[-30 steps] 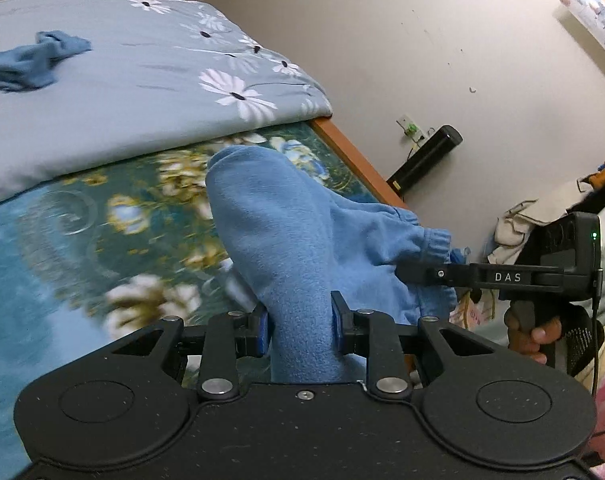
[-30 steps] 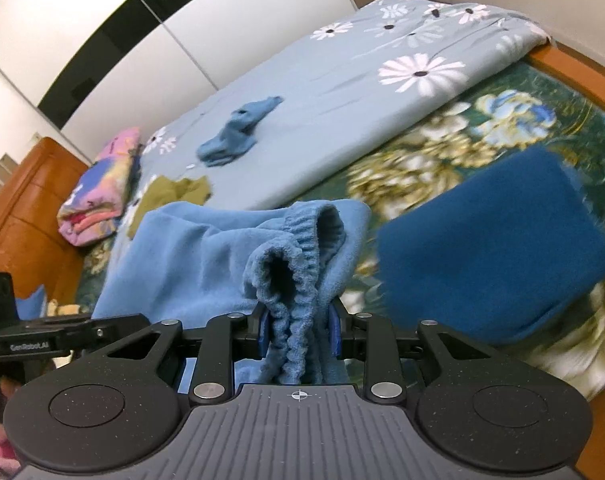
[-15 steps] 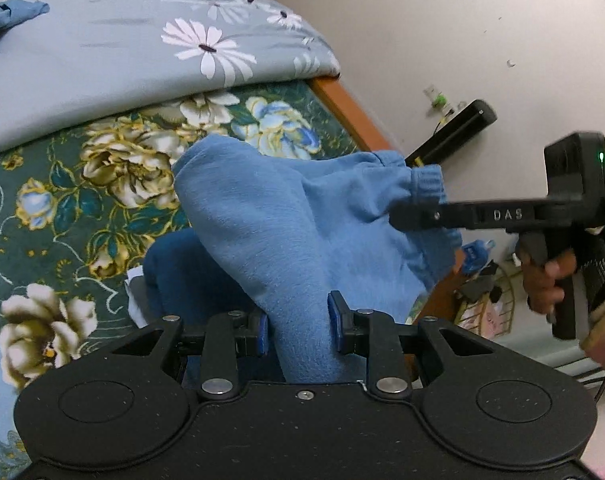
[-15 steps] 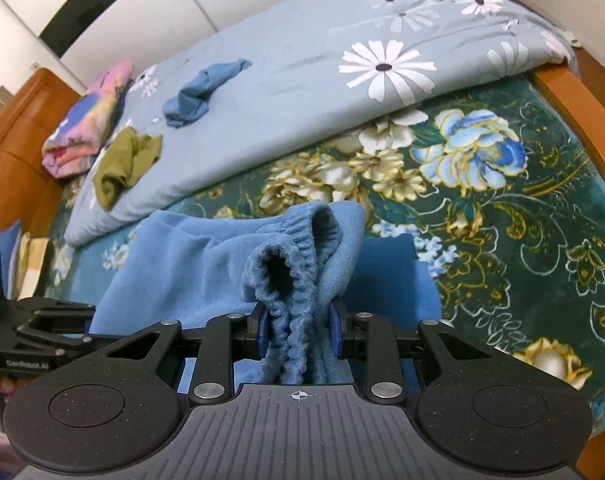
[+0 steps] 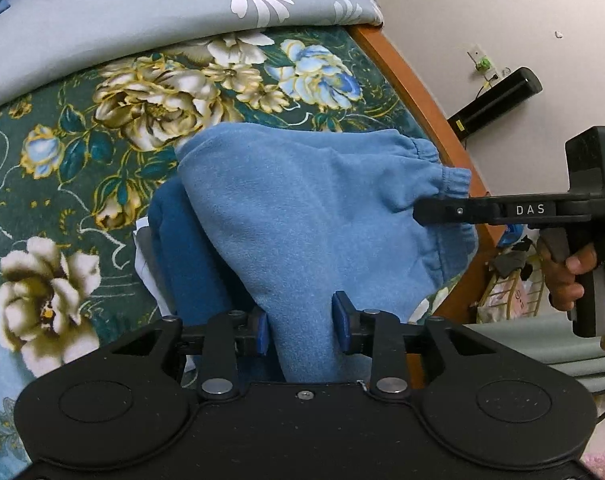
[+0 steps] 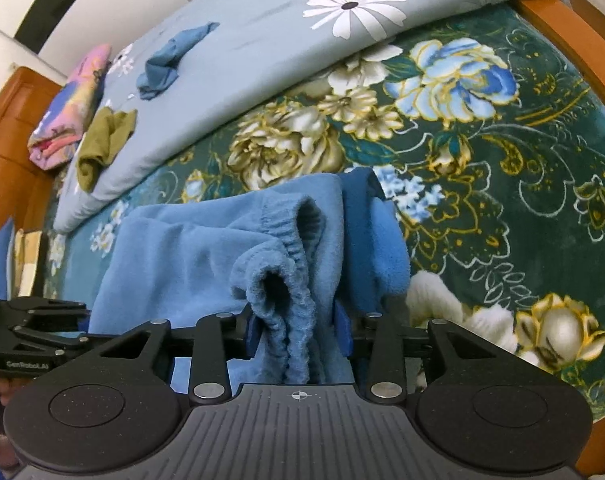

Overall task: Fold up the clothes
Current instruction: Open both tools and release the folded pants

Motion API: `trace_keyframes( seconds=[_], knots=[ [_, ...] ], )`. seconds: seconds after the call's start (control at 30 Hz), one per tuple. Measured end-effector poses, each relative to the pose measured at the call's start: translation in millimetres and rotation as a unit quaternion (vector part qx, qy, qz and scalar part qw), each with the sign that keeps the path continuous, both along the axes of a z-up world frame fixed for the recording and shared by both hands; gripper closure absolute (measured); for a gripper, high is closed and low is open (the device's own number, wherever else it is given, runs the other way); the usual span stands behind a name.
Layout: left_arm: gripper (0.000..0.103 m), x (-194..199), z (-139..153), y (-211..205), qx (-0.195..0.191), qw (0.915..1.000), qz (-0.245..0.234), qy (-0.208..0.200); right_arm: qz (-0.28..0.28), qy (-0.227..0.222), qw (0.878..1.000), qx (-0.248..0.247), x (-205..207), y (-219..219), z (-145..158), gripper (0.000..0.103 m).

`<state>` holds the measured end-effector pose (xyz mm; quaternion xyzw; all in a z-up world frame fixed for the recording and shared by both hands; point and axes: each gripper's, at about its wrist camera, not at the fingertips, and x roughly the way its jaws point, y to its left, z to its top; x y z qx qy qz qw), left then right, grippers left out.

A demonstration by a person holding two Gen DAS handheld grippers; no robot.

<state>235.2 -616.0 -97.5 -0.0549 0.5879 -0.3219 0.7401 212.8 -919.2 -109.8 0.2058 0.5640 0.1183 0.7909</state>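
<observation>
Both grippers have come down since a second ago, carrying the pale blue garment (image 5: 302,208) onto a folded dark blue one (image 5: 190,256) on the green floral blanket (image 5: 82,128). The left gripper (image 5: 301,330) has its jaws opening, the fleece between the pads, which seem to touch it only loosely. The right gripper (image 6: 298,330) is opening too, with the garment's elastic cuff (image 6: 286,268) bunched between its pads. On the grey daisy quilt (image 6: 262,48) lie three more pieces: one folded pink (image 6: 70,108), one olive (image 6: 102,144), one blue (image 6: 174,60).
</observation>
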Motion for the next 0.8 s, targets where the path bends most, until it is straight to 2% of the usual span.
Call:
trace_keyframes(
  seconds=[0.1, 0.13, 0.17, 0.23, 0.37, 0.43, 0.53, 0.57, 0.8],
  knots=[
    [0.063, -1, 4, 2, 0.000, 1.0000, 0.000, -0.002, -0.001, -0.006, 1.000, -0.013, 0, 1, 5, 0.067],
    [0.059, -2, 5, 3, 0.001, 1.0000, 0.000, -0.004, -0.001, -0.008, 1.000, -0.018, 0, 2, 7, 0.061],
    [0.052, -3, 7, 5, 0.001, 1.0000, 0.002, -0.006, -0.001, -0.010, 1.000, -0.024, 0, 2, 10, 0.059],
    [0.046, -6, 11, 9, -0.002, 0.9999, 0.006, -0.011, -0.002, -0.015, 0.999, -0.032, -1, 3, 14, 0.058],
    [0.029, -13, 23, 21, -0.002, 0.9995, 0.014, -0.030, -0.007, -0.033, 0.998, -0.047, -8, 6, 28, 0.047],
    [0.026, -18, 29, 31, 0.001, 0.9988, 0.023, -0.044, -0.009, -0.045, 0.997, -0.062, -14, 8, 37, 0.045],
    [0.019, -25, 37, 50, 0.002, 0.9969, 0.047, -0.063, -0.018, -0.065, 0.993, -0.092, -22, 13, 51, 0.031],
    [0.017, -28, 39, 59, 0.003, 0.9958, 0.059, -0.070, -0.020, -0.073, 0.992, -0.105, -24, 16, 56, 0.029],
    [0.008, -44, 59, 136, 0.017, 0.9848, 0.128, -0.116, -0.037, -0.149, 0.974, -0.166, -47, 76, 100, 0.018]
  ],
)
